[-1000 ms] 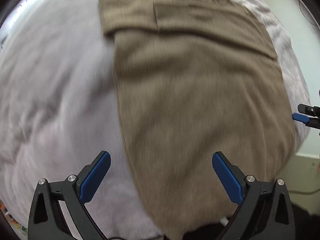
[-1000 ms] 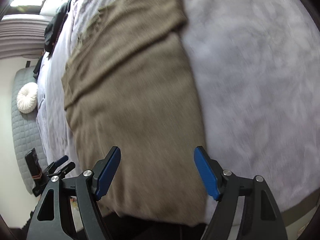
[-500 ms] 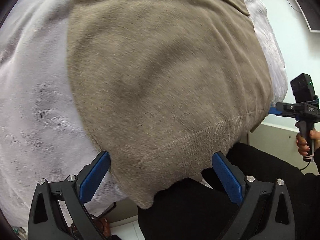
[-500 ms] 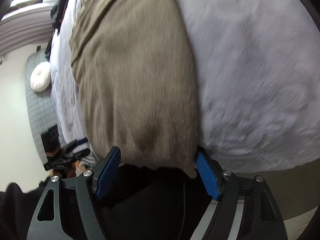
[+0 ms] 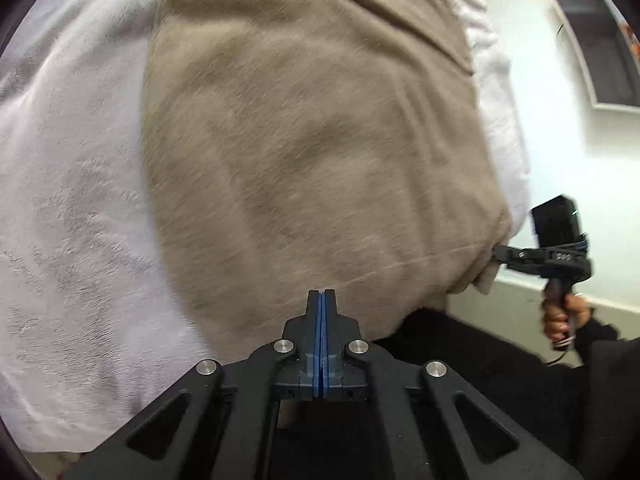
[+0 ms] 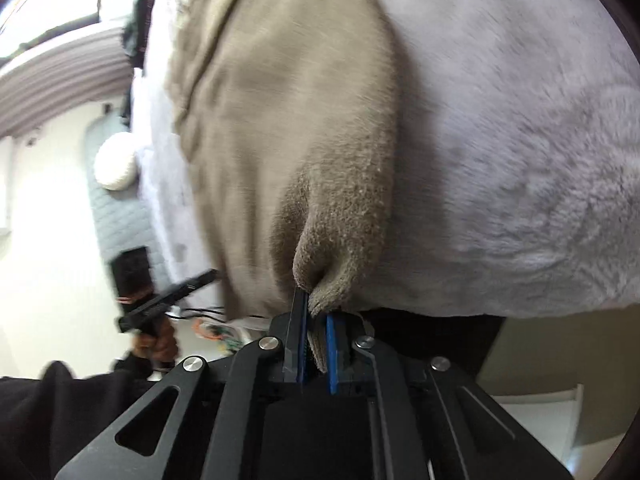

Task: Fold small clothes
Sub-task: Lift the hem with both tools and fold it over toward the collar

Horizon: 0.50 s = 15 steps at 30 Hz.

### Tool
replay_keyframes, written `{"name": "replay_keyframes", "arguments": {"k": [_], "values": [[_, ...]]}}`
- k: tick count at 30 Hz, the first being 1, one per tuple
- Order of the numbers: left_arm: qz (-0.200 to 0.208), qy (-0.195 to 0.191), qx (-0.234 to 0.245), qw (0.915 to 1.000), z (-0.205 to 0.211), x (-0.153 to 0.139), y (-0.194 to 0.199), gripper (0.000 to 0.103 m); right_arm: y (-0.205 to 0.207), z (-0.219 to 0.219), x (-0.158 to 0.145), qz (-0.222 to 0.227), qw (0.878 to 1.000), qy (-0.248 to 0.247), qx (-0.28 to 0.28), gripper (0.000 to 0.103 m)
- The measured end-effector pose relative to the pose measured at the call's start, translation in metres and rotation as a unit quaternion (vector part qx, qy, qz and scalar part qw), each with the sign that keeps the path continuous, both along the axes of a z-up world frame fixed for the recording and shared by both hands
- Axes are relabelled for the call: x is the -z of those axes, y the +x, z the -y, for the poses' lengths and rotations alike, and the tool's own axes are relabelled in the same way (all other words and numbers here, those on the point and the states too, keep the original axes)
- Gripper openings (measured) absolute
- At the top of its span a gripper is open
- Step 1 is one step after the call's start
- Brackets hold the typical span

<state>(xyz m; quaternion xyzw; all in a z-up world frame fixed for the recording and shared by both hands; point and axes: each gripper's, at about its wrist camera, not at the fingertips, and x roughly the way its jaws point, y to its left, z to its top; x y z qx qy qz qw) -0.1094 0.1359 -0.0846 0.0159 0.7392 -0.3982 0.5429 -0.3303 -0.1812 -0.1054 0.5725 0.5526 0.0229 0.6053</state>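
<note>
A tan knit sweater (image 5: 312,140) lies on a white fluffy blanket (image 5: 68,200), its hem hanging over the near edge. My left gripper (image 5: 321,294) is shut at the hem's near edge; the pads meet with no cloth visible between them. My right gripper (image 6: 316,312) is shut on the sweater's hem corner (image 6: 336,264), with cloth bunched between the blue pads. The right gripper also shows in the left wrist view (image 5: 500,252) at the sweater's right corner. The left gripper shows in the right wrist view (image 6: 208,276) at the sweater's left edge.
The blanket (image 6: 500,140) covers a bed. A white round cushion (image 6: 116,166) sits on a grey quilted seat at the left. The person's dark clothing (image 5: 480,360) is below the bed edge. A framed panel (image 5: 600,40) hangs on the wall at right.
Both grippers went from wide open to shut and dropped to the sweater's near hem. The right one now pinches the hem corner.
</note>
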Motion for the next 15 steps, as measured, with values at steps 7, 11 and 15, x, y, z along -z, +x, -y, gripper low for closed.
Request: {"name": "replay_keyframes", "arguments": {"k": [7, 11, 15], "values": [[0.055, -0.007, -0.069, 0.9960, 0.001, -0.026, 0.042, 0.001, 0.029, 0.020, -0.030, 0.102, 0.991, 0.037, 0.081, 0.008], [0.094, 0.065, -0.030, 0.9930, 0.000, -0.024, 0.051, 0.001, 0.051, 0.040, -0.031, 0.130, 0.982, 0.045, 0.126, 0.008], [0.080, 0.117, -0.012, 0.9898, -0.014, -0.011, 0.042, 0.001, 0.076, 0.056, -0.022, 0.103, 0.985, 0.033, 0.132, 0.007]]}}
